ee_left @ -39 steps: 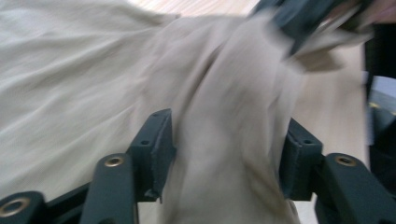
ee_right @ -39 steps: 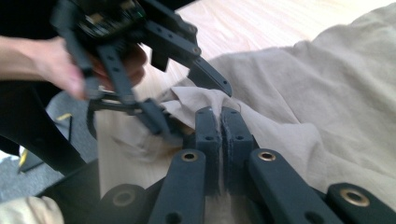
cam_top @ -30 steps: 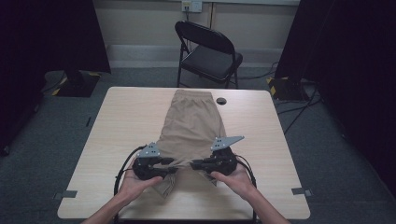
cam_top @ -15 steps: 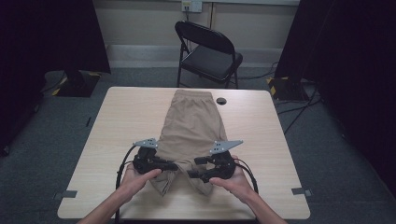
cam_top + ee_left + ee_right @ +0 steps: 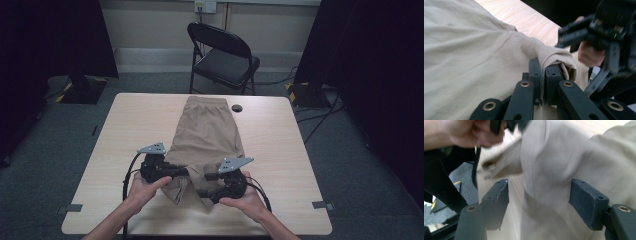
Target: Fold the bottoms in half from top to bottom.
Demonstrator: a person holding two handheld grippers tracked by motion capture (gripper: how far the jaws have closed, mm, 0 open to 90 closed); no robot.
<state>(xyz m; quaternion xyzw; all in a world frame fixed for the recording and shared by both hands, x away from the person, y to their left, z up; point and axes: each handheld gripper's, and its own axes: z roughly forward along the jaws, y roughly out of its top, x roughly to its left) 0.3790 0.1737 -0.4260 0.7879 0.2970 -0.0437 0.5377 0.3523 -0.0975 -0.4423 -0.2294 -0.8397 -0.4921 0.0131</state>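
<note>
Tan shorts [image 5: 207, 135] lay flat on the counter [image 5: 280, 150], waistband away from the person. The left claw [image 5: 543, 82] was clamped on a fold of one leg hem, while the right claw [image 5: 539, 202] stood wide apart around the other leg.

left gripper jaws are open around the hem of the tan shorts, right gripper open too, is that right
Not quite: in the left gripper view, the left gripper is shut on the hem of the tan shorts. The right gripper is indeed open.
</note>
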